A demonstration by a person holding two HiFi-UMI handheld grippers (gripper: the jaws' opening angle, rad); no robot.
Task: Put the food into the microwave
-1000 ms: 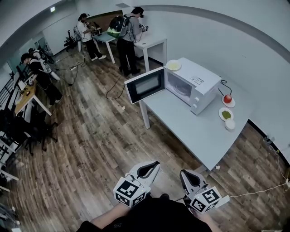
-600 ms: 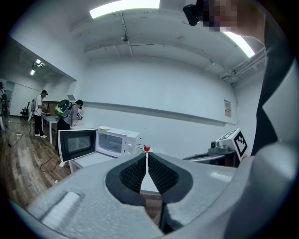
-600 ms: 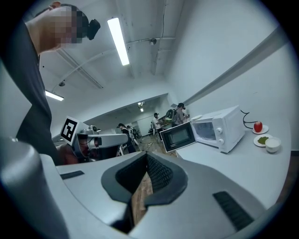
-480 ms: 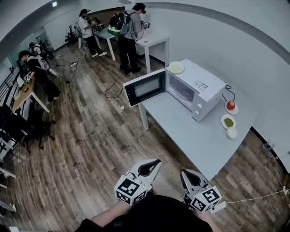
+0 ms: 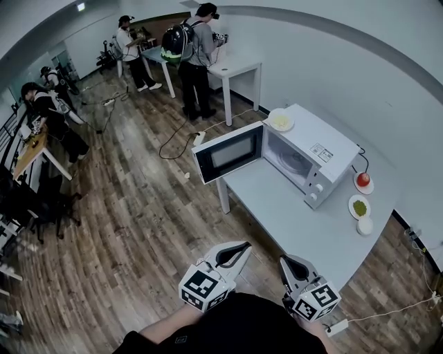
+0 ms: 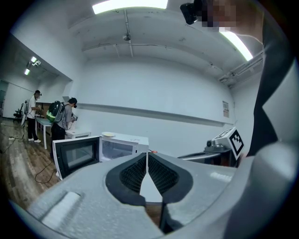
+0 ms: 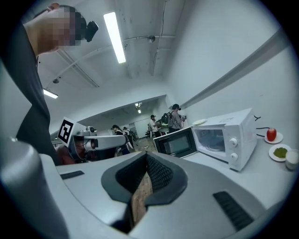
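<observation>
Pointing at the open microwave [image 5: 311, 148] ahead, the left gripper [image 5: 240, 249] and right gripper [image 5: 285, 262] are holding jaws together, empty.

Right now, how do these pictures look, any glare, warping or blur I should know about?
Head view: even light, sharp, though the fisheye bows the wall and the table; the microwave reads clearly. Left gripper view: the ceiling panel is blown out, corners go black. Right gripper view: the light strip glares, edges are dark.
</observation>
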